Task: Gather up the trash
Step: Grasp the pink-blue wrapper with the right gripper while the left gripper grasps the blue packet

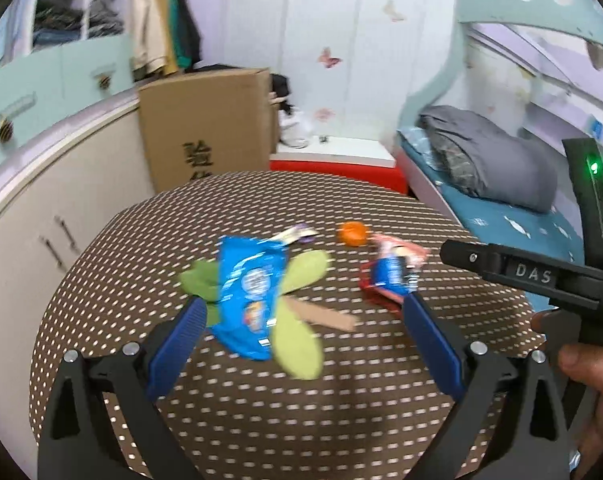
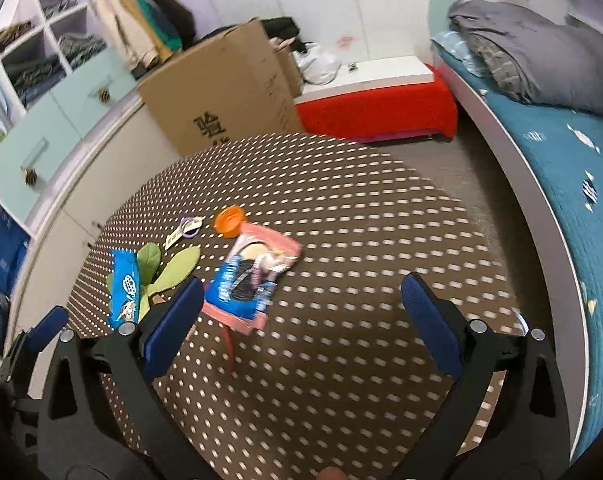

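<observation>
Dotted worktop (image 1: 261,420): both tools released. Left tool (image 1: 301,312) w/ bag (image 1: 243,292) at 12 — straddle it, clench low.

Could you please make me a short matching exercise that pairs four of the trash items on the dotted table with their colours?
Things:
1. bottle cap
2. snack wrapper lying over the leaves
3. leaves
4. snack wrapper beside the bottle cap

Colours:
A. green
B. pink and blue
C. orange
D. bright blue

Pairs: 1-C, 2-D, 3-A, 4-B
</observation>
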### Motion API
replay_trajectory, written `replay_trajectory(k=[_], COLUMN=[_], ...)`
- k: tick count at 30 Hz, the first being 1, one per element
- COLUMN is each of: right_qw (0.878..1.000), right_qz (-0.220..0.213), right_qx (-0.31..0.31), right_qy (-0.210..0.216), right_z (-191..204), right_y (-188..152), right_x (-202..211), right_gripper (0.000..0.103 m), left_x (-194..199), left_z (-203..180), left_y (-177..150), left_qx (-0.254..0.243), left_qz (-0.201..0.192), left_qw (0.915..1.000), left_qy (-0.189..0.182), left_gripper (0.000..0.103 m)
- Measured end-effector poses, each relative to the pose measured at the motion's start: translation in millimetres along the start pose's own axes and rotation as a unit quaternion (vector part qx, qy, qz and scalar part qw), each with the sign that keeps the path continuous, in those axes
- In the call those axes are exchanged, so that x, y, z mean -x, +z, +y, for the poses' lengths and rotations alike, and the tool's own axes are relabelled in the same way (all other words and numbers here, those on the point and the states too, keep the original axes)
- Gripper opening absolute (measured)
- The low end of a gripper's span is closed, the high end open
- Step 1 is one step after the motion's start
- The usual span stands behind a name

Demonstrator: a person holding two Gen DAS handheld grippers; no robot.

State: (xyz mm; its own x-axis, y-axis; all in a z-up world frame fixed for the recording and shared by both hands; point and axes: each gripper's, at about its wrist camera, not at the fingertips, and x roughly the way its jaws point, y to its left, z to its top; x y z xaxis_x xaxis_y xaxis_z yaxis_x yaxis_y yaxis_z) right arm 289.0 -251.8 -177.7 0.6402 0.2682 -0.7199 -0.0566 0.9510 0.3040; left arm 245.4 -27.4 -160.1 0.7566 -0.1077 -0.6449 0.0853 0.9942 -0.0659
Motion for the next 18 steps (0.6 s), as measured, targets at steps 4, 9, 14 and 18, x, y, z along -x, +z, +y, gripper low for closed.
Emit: replay_trajectory(k=[4, 9, 14, 18], right_qw=[1.0, 0.998, 0.998, 0.999], right_qz=[0.013, 0.036, 0.023, 0.012], right_qx=[0.023, 0.042, 0.053, 0.042], right_qy=[-0.012, -0.041, -0.04, -0.031], right_z=[25.6, 42.8, 44.3, 33.7], right_y=[3.4, 4.1, -1.5, -9.2], right_x=[-27.1, -58.6, -55.9, -44.5], right_gripper=[0.096, 0.069, 0.041, 0.039], left_x=[-7.6, -16.5, -27.1, -44.6], left_z=[23.0, 43.0, 50.3, 47.4], left_y=[-7.0, -13.2, -9.1, -5.3], left_qx=[0.021, 0.035, 0.03, 0.013], left_qz=[0.005, 0.016, 0.02, 0.04], left_qw=[0.9996, 0.9991, 0.9991, 0.9988], left_qy=[0.015, 0.02, 0.022, 0.024], left_gripper=[0.096, 0.096, 0.096, 0.096])
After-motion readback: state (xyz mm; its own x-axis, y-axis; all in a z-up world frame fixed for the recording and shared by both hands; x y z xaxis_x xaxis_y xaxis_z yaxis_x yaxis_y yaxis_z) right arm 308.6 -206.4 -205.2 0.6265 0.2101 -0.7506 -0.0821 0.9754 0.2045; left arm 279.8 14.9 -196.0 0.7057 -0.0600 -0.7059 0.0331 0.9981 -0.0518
